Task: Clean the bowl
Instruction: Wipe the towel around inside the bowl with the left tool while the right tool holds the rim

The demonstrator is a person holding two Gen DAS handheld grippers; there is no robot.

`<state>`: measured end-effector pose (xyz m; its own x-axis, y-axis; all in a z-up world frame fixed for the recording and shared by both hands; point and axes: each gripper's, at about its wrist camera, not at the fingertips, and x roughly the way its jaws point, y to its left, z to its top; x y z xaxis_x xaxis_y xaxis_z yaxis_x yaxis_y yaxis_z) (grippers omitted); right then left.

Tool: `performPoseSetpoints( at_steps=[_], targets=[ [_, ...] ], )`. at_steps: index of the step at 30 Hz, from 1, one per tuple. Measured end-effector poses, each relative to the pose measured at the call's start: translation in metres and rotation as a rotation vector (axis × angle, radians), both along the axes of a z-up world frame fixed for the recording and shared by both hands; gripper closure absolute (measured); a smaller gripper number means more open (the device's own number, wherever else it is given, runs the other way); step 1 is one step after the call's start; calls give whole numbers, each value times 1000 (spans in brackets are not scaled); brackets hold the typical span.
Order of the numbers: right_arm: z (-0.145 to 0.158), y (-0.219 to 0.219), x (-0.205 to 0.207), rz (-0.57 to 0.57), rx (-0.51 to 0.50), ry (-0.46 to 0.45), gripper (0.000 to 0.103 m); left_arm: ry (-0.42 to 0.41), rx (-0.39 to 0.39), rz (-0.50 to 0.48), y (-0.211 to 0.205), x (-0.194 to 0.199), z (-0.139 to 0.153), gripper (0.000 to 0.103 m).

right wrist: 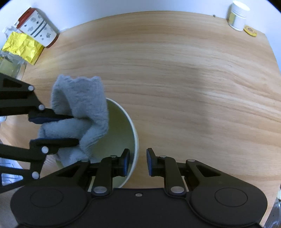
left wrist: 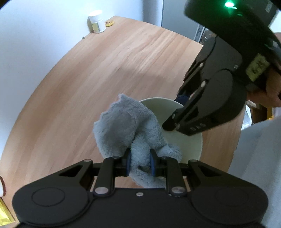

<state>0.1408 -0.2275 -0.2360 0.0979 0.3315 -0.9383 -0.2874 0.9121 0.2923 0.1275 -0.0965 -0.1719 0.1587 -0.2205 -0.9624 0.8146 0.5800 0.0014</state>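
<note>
Since the bowl needs steadying for wiping, the right gripper straddles its rim, one pad inside and one outside. A sliver shows beside the outer pad, so I cannot tell whether it pinches. Left gripper is clenched on the grey cloth, which is bunched over the opposite rim and reaches inside. Bowl stands upright toward the near edge of the table, well apart from the white jar at a far corner.
</note>
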Motion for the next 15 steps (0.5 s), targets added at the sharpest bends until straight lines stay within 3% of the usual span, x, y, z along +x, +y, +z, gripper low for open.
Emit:
performPoseSetpoints(
  at_steps=[6, 15],
  targets=[
    [-3, 0, -1, 29, 24, -1, 84, 35, -99, 147, 2, 19, -19, 84],
    [-7, -4, -5, 40, 73, -8, 83, 86, -190, 239, 13, 29, -12, 84]
  ],
)
